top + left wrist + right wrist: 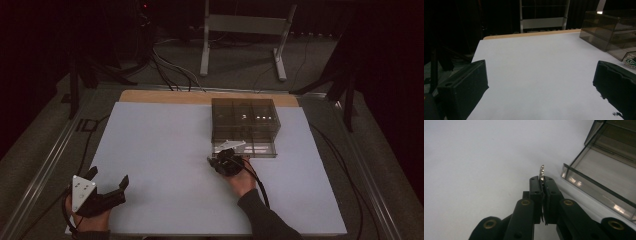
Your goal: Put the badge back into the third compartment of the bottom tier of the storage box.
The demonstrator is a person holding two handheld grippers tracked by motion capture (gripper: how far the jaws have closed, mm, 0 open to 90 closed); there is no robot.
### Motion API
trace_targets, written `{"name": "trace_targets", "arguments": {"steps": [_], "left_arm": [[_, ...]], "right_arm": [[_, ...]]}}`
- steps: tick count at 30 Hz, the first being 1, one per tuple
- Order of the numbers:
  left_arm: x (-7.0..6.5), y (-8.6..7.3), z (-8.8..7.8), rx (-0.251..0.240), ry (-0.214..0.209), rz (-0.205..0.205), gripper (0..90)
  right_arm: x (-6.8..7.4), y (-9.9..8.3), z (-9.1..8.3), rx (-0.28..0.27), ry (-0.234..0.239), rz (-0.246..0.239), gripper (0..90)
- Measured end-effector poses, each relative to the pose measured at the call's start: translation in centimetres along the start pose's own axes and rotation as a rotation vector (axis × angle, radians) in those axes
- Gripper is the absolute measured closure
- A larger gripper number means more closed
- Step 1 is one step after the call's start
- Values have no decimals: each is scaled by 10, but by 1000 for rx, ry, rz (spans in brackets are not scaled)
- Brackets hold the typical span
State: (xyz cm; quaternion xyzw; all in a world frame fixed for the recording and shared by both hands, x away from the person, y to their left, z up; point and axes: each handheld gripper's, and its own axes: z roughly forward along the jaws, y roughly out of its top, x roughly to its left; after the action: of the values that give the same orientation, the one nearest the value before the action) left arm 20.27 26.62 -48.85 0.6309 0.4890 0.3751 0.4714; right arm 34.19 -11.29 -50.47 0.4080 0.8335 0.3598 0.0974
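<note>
While right gripper (543,178) pinches small silvery piece (541,172) edge-on, open drawer (599,182) of smoky plastic box (245,120) lies just right of jaws, centre-right of frame; piece's long axis points away from gripper; left gripper (107,185) spread, idle, lower left, well apart from box.

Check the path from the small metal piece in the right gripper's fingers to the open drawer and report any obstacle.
Nothing visible blocks it. The right gripper pinches the small metal piece, and only bare white table lies between it and the open drawer.

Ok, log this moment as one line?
left gripper: open, idle | right gripper: shut on metal piece | beside open drawer
</note>
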Motion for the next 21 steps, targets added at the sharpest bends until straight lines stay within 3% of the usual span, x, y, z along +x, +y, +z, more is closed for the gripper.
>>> {"name": "trace_targets", "arguments": {"steps": [21], "left_arm": [[0, 0, 0, 2, 0, 1, 3]], "right_arm": [[-2, 2, -10, -34, 31, 23, 872]]}}
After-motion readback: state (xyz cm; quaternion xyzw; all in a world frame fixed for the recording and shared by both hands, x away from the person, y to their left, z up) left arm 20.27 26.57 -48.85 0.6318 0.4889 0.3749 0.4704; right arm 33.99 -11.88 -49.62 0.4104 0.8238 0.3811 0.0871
